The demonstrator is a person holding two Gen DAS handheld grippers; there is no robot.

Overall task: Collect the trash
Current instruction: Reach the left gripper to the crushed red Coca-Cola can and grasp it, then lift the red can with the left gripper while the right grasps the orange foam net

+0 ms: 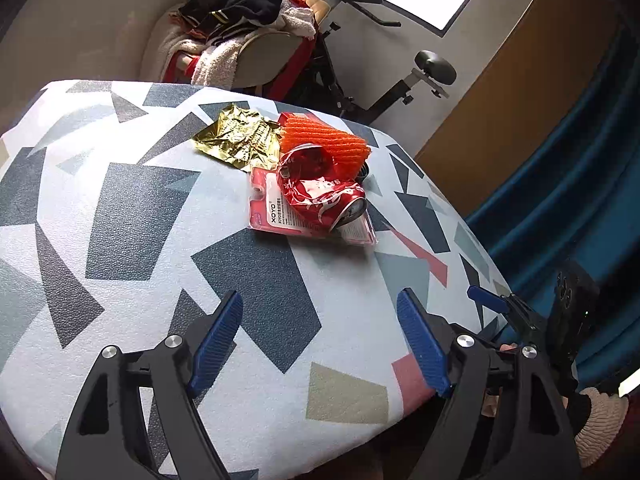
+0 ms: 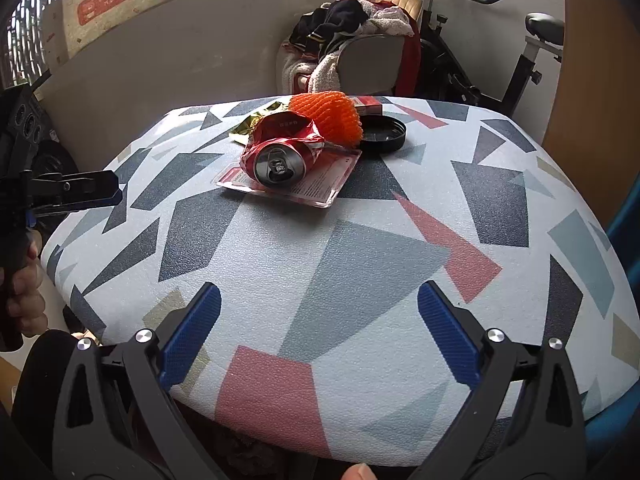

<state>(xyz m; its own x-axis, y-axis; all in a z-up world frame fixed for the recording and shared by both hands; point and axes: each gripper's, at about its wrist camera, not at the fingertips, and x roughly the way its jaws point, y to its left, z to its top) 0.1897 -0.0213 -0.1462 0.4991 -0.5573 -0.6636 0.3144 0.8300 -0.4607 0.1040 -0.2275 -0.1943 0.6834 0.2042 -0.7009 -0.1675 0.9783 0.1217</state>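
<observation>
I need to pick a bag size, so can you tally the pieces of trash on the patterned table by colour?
Red: 3, crushed can, flat blister pack, small box
Orange: 1, foam net
Gold: 1, foil wrapper
Black: 1, round lid
Total: 6

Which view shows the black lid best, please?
The right wrist view: the black lid lies in plain sight on the table, right of the orange net. In the left wrist view only a dark sliver peeks out behind the net.
</observation>
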